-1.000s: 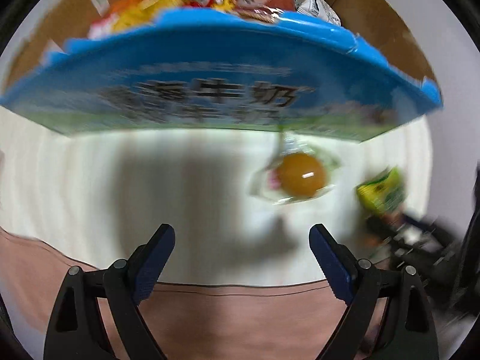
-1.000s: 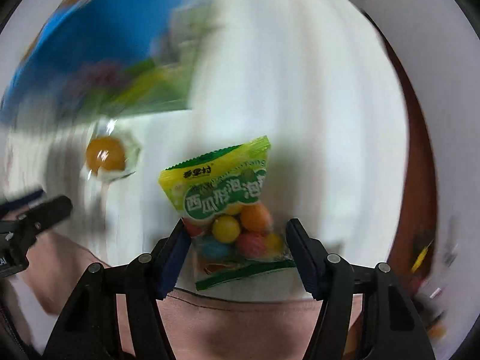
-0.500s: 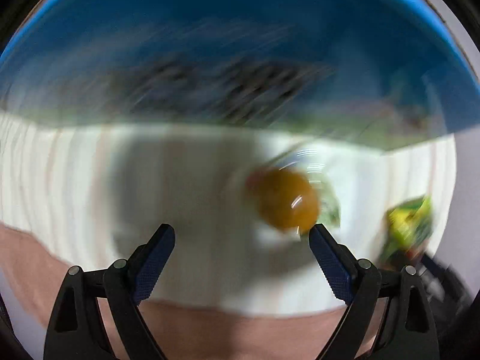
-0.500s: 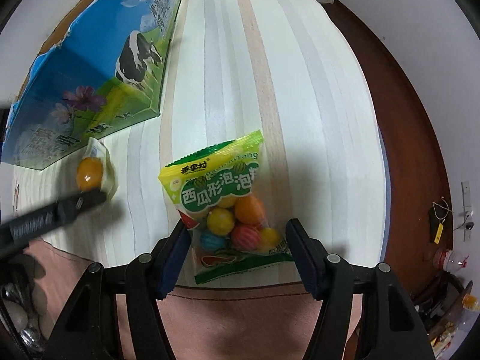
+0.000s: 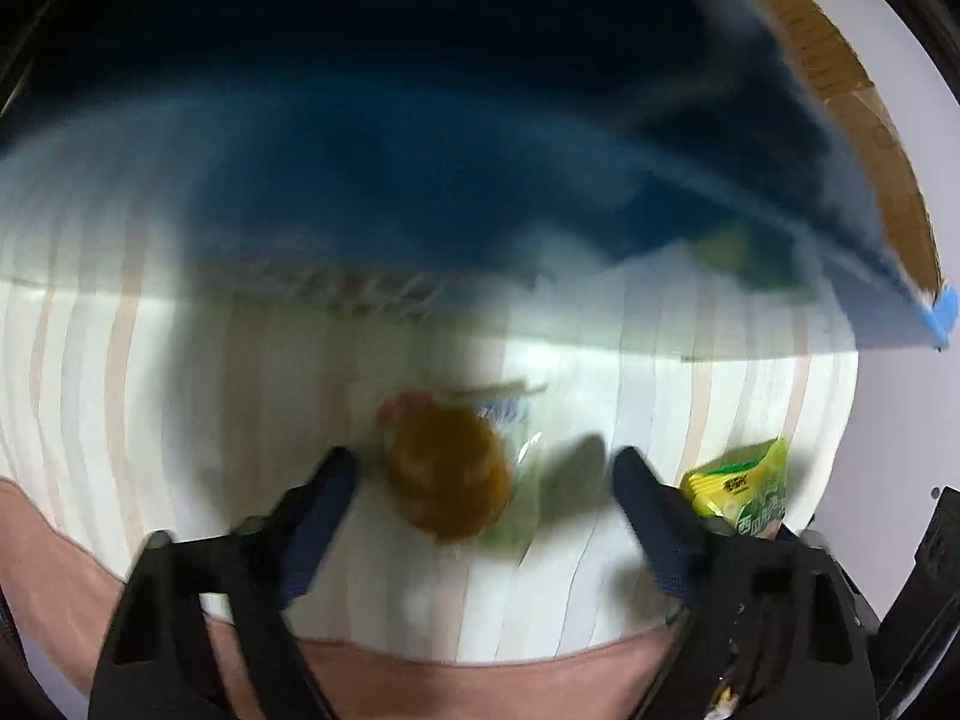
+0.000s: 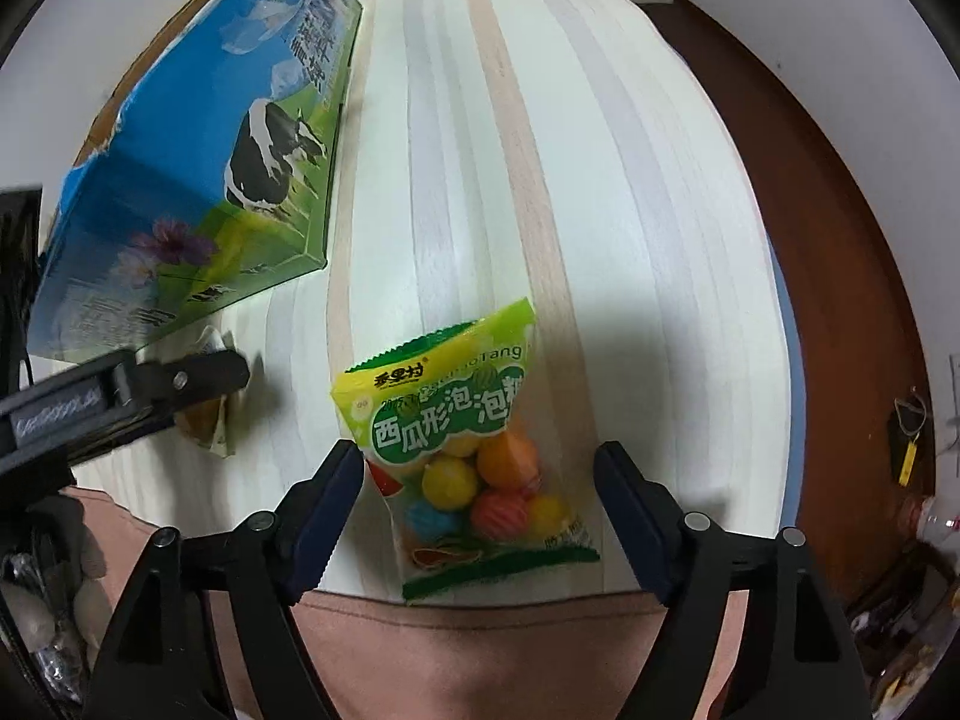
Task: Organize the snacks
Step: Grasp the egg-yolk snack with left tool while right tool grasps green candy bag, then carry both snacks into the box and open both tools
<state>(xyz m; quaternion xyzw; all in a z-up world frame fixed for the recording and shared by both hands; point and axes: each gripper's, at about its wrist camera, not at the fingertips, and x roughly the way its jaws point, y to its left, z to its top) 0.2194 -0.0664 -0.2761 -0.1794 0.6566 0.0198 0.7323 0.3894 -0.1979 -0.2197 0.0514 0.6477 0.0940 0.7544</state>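
Observation:
A clear packet with an orange jelly (image 5: pixel 447 471) lies on the striped table between the open fingers of my left gripper (image 5: pixel 483 462); this view is blurred. In the right wrist view the same packet (image 6: pixel 207 423) is partly hidden under the left gripper's finger (image 6: pixel 198 375). A green-and-yellow bag of coloured gum balls (image 6: pixel 471 450) lies between the open fingers of my right gripper (image 6: pixel 480 462), untouched. It also shows in the left wrist view (image 5: pixel 744 489). The blue milk carton box (image 6: pixel 198 162) holding snacks stands at the left.
The striped tablecloth (image 6: pixel 540 180) ends in a pink border at the near edge (image 6: pixel 480 618). Brown floor (image 6: pixel 840 240) lies to the right of the table, with clutter at the lower right (image 6: pixel 924 516).
My left gripper has moved forward and down over the orange jelly packet, which now lies between its fingers. The right gripper has stayed around the gum ball bag.

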